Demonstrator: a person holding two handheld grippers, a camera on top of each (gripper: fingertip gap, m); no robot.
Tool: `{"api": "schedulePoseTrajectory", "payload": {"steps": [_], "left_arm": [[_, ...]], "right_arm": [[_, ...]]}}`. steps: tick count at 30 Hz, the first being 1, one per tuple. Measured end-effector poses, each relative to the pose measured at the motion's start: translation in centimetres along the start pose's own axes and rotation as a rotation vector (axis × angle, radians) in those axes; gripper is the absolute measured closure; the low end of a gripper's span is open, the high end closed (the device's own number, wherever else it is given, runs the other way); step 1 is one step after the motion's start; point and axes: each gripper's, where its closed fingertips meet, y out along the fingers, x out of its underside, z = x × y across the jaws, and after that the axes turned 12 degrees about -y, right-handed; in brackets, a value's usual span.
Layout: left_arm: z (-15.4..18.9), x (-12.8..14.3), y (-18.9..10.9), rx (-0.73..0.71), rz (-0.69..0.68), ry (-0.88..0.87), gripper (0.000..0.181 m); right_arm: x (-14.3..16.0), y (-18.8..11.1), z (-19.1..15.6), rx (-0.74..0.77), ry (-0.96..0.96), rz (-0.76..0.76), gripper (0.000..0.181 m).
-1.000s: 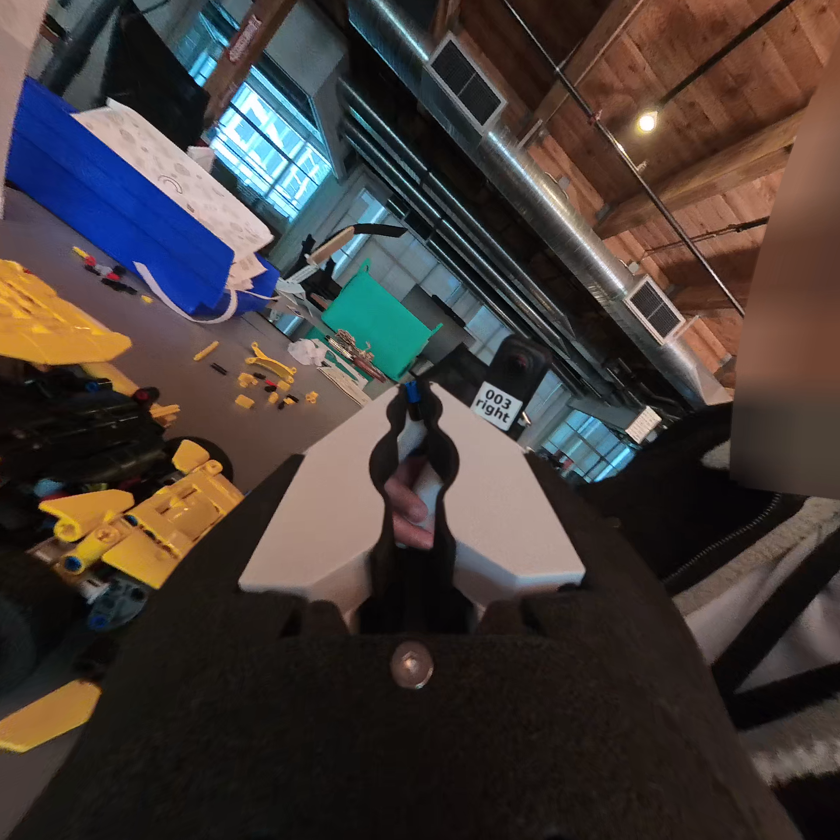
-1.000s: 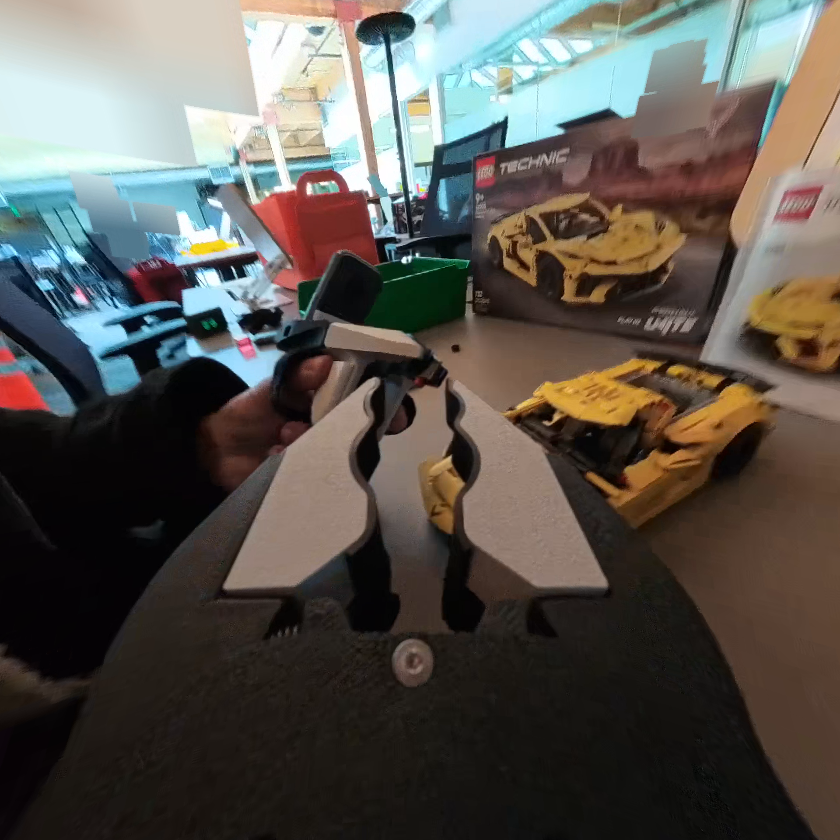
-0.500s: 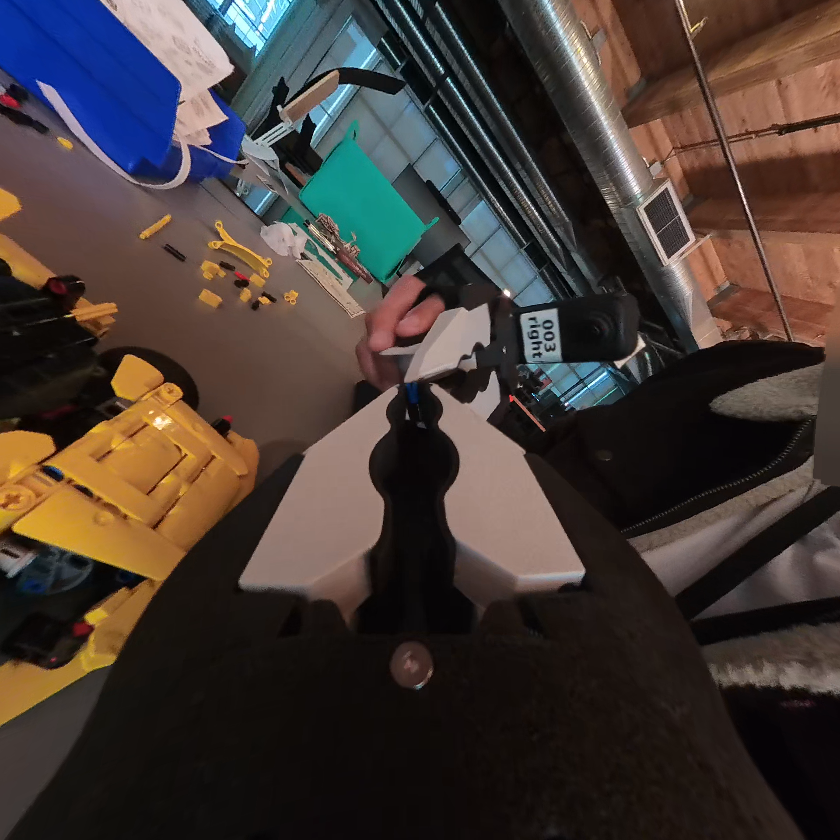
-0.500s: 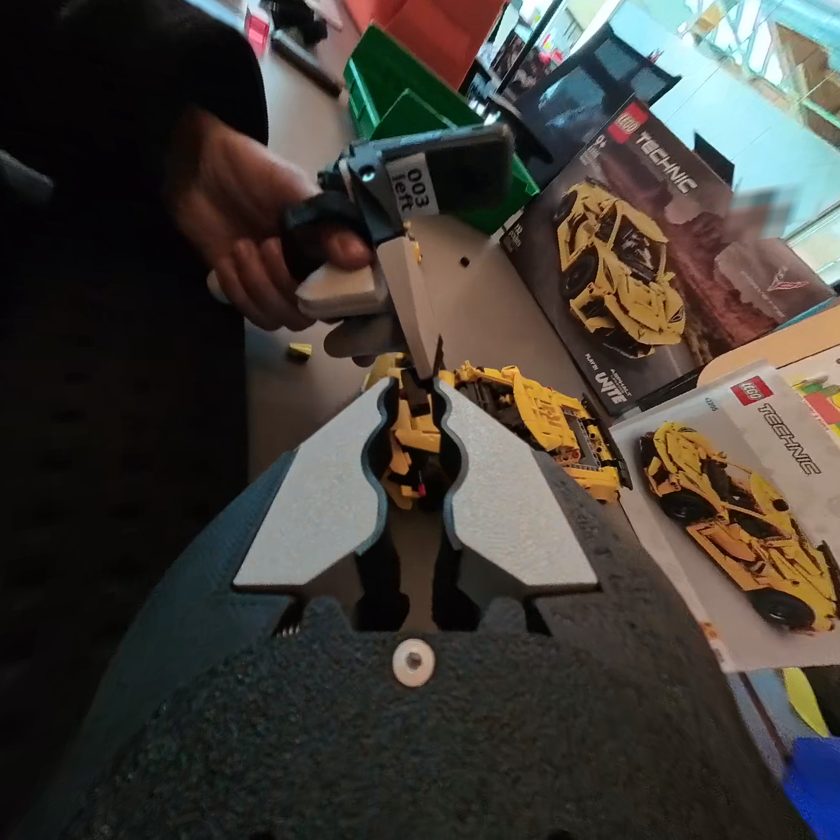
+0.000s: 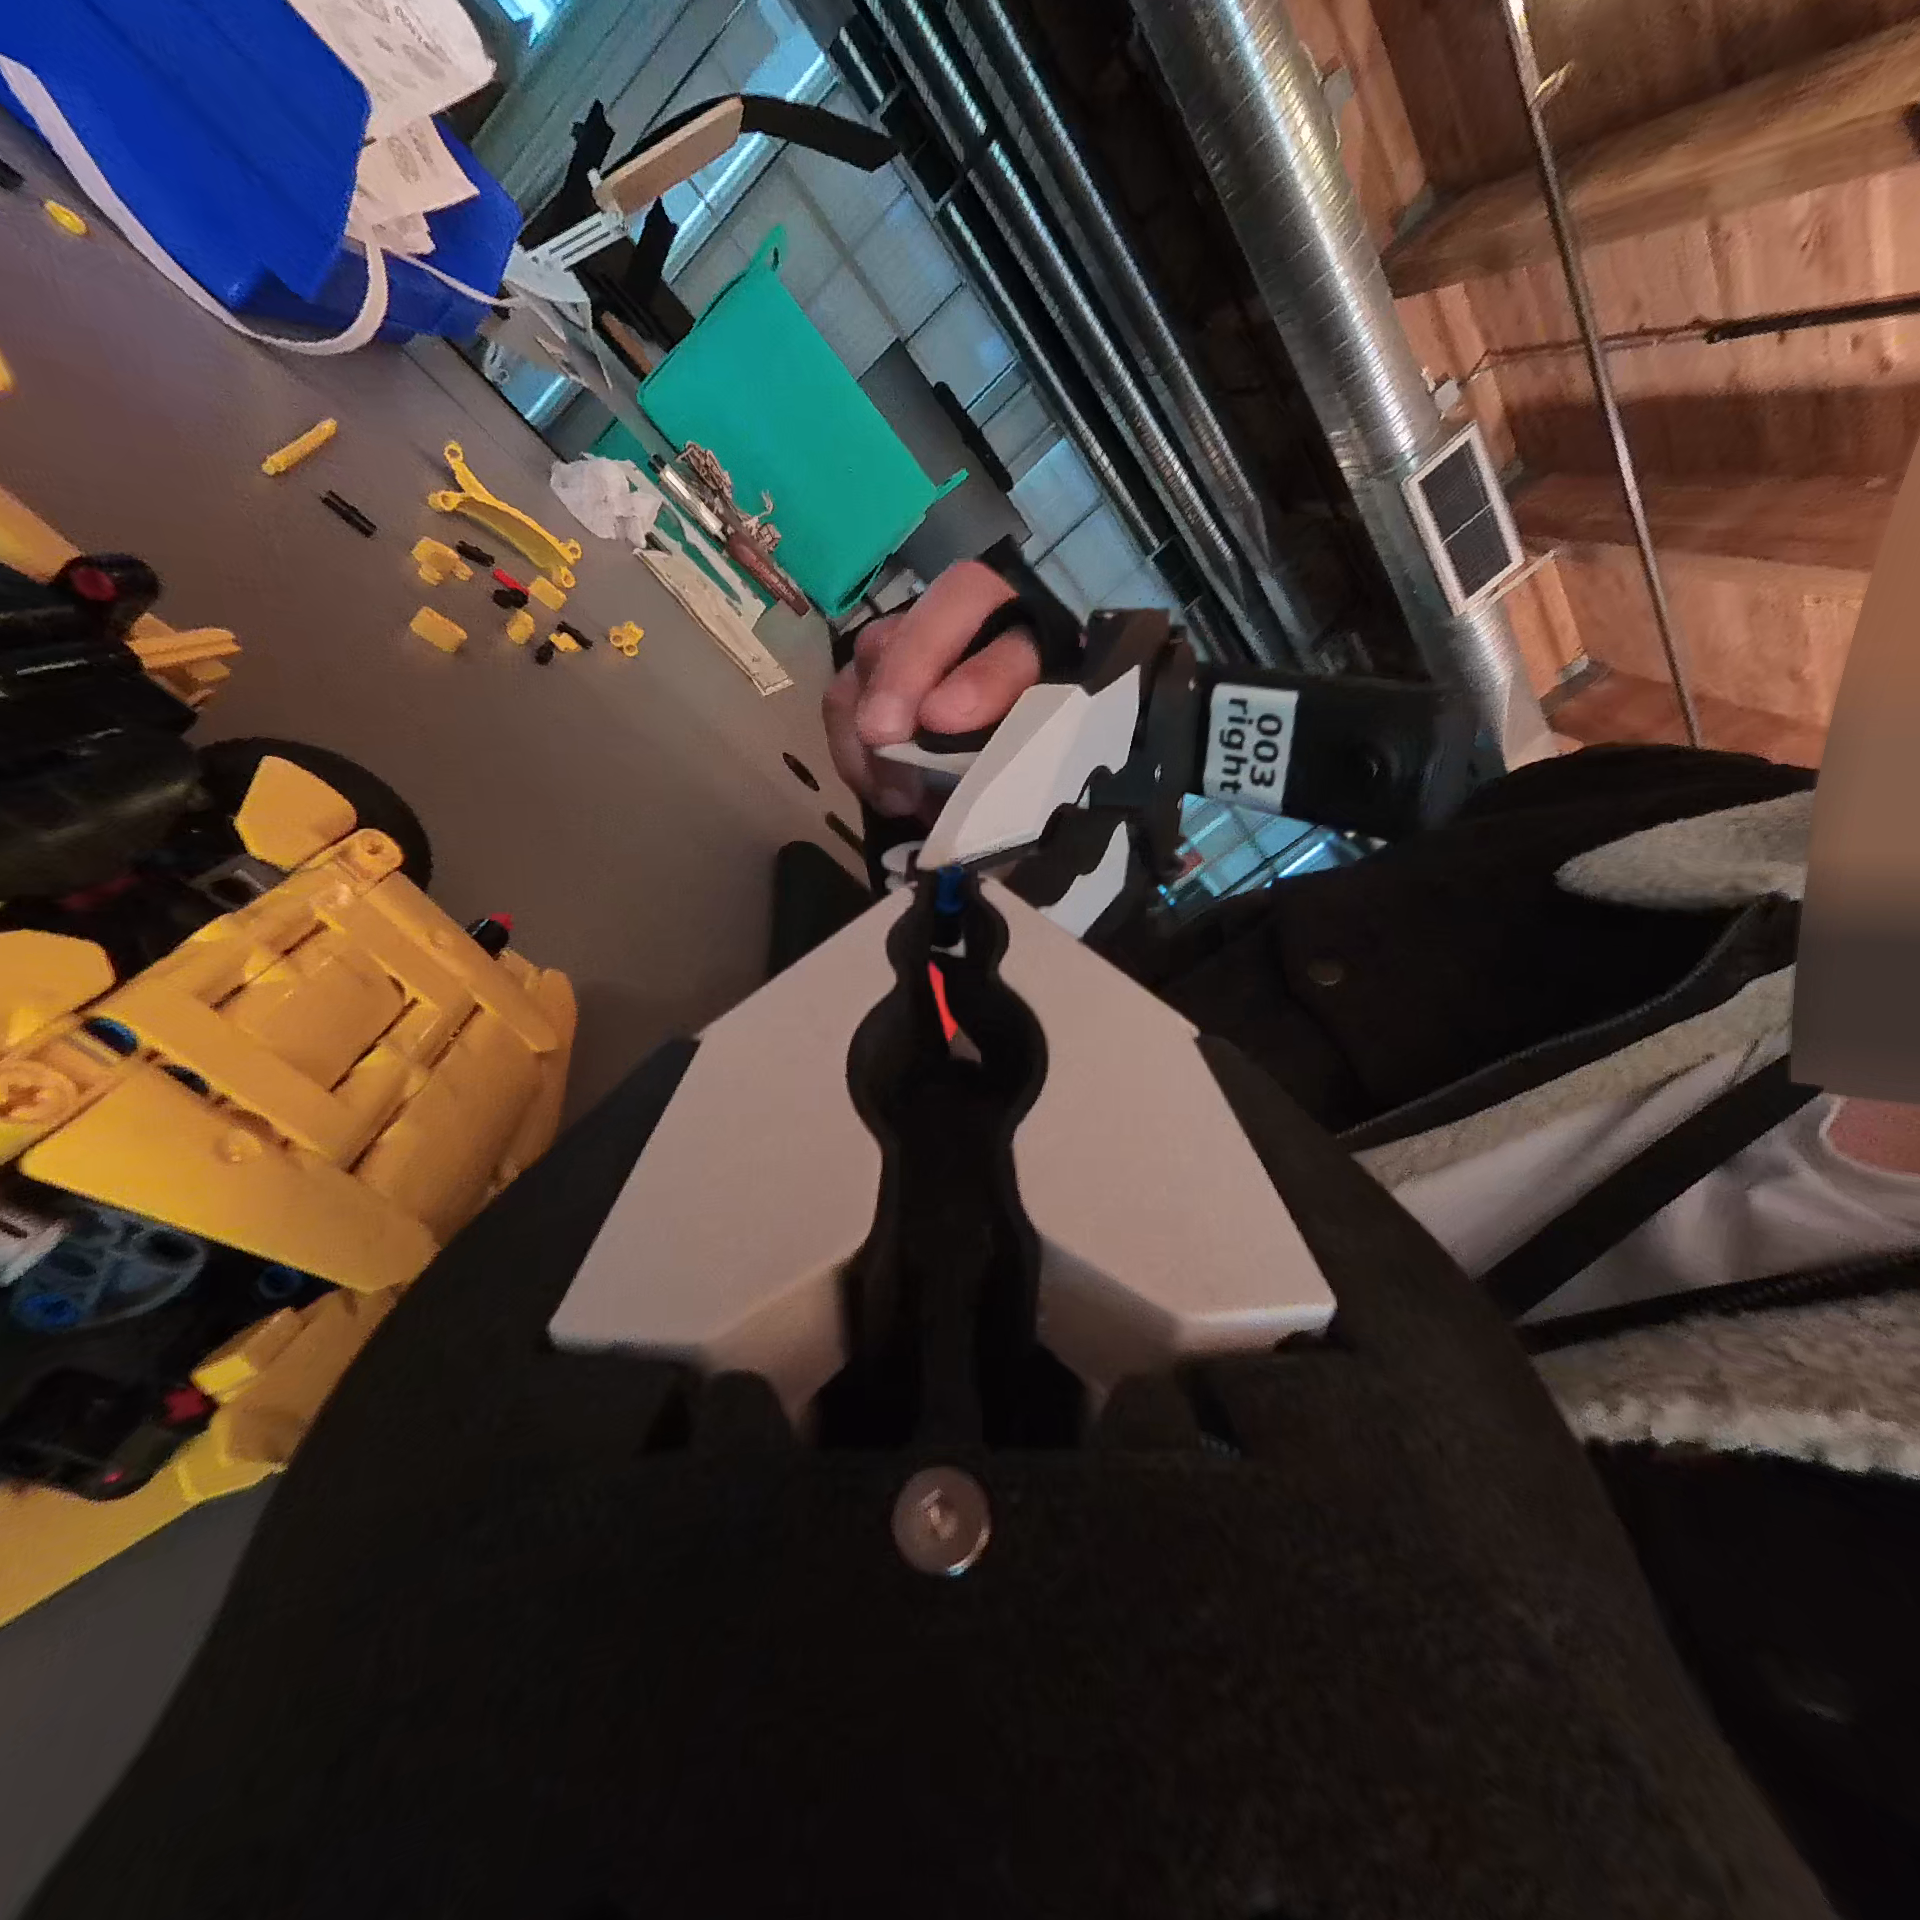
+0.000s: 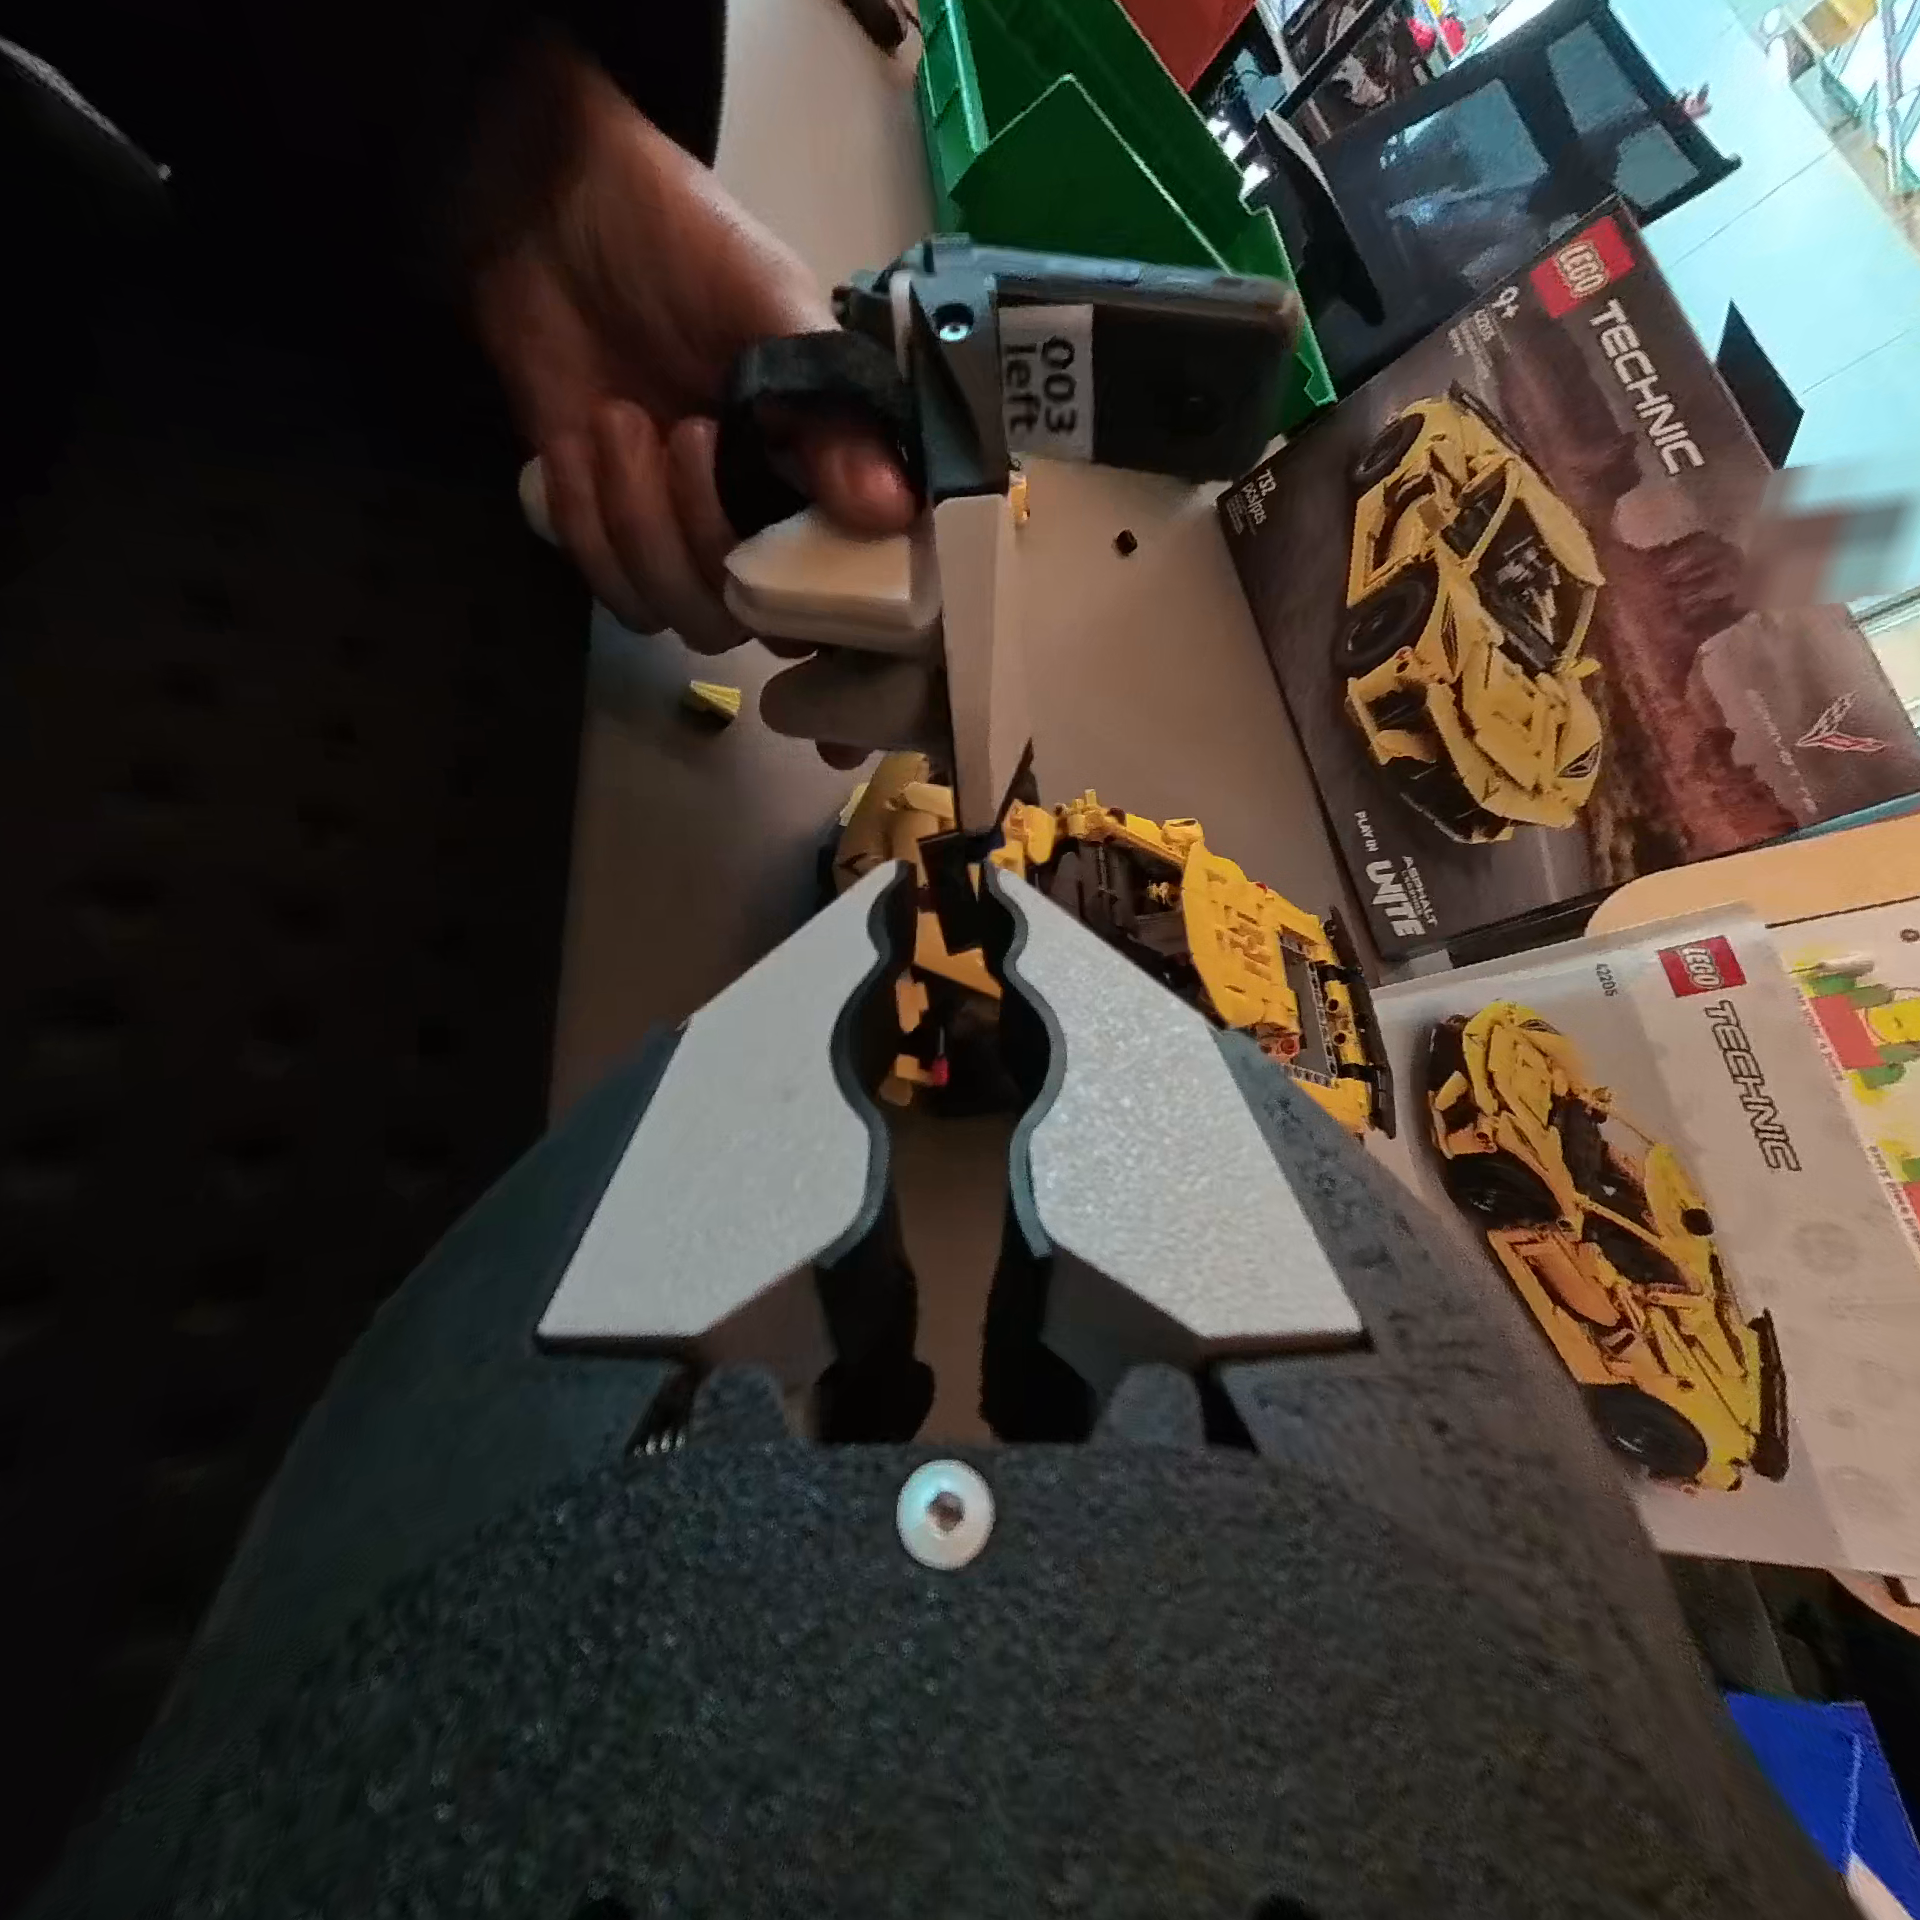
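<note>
A small blue pin point(image 5: 945, 896) was held clamped at the closed tips of the left gripper point(image 5: 948, 914), met tip to tip by the slightly parted, empty right gripper point(image 6: 948, 883), above a partly built yellow model car point(image 6: 1174, 935). Loose yellow pieces point(image 5: 488, 582) remained unattached on the table point(image 5: 582, 748); papers were seen in a far-left blue bin point(image 5: 208, 156), while a green bin's point(image 6: 1081, 156) contents could not be made out.

Yellow brick car point(image 6: 1174, 935), its box point(image 6: 1538, 582), booklet point(image 6: 1662, 1226) on table point(image 6: 1122, 644).

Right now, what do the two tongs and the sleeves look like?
Both tongs share one design: light grey wedge fingers with wavy black-lined inner edges, a black textured body with a silver screw, a black camera block bearing a white sticker. Left tongs, right tongs. The left sleeve is black.
</note>
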Motion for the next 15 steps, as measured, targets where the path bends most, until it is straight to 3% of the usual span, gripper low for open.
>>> {"api": "schedulePoseTrajectory", "payload": {"steps": [6,11,15], "left_arm": [[-0.9,0.0,-0.1,-0.083,-0.014,0.072,0.179],[-1.4,-0.1,-0.3,-0.173,-0.025,0.184,0.179],[-1.4,-0.3,-0.4,-0.179,-0.015,0.194,0.179]], "right_arm": [[1.4,0.7,-0.4,-0.019,0.08,-0.098,0.166],[2.0,1.8,-0.9,-0.039,-0.029,-0.191,0.171],[1.4,1.8,-0.8,-0.039,0.017,-0.174,0.163]]}}
